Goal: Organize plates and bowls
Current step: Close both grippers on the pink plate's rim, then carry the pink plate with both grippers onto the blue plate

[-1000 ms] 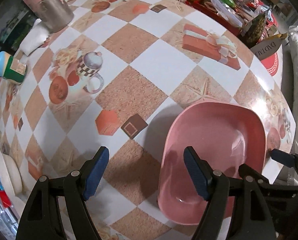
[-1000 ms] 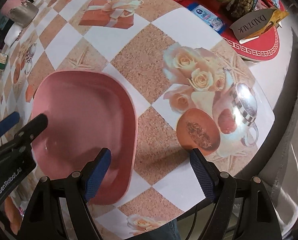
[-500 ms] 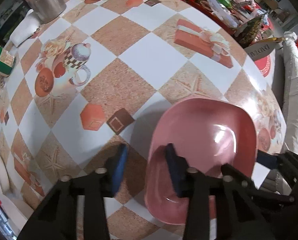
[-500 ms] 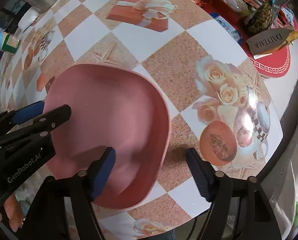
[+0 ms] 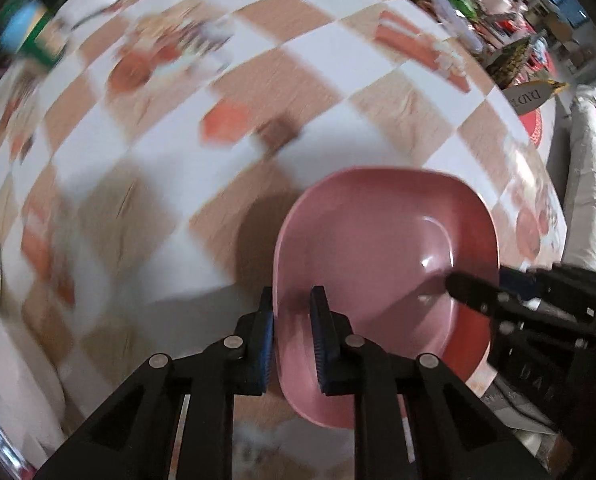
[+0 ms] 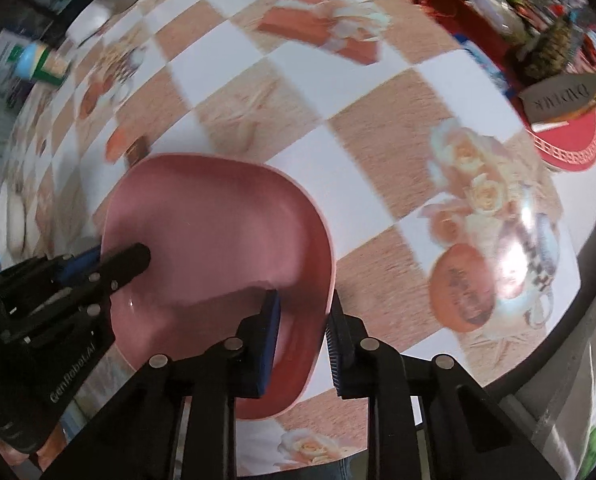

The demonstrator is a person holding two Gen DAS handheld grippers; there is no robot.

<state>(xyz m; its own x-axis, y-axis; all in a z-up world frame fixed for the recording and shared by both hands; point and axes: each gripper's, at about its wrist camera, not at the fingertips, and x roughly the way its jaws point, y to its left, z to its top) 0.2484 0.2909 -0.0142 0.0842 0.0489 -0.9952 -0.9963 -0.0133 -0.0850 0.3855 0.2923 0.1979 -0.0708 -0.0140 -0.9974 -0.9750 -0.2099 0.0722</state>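
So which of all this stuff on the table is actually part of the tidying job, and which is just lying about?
Part of the job:
- pink bowl
- left gripper, shut on the bowl's left rim
- right gripper, jaws just closing over the opposite rim

Just lying about:
- blue-capped bottle
- red placemat
- pineapple
- checked tablecloth

Ahead of my left claw [image 5: 292, 332] the checkered worktop [image 5: 338, 52] lies bare across its middle, so there is open passage there. The pink bowl [image 5: 378, 240] fills the space between my two claws, with my right claw [image 6: 302, 332] on its opposite rim, blocking any crossing. The far edge is crowded: a pineapple [image 6: 550, 46], a red mat [image 6: 574, 148] and packets. A green bottle [image 6: 42, 64] stands near the far left edge, a white dish [image 6: 12, 216] at the left.
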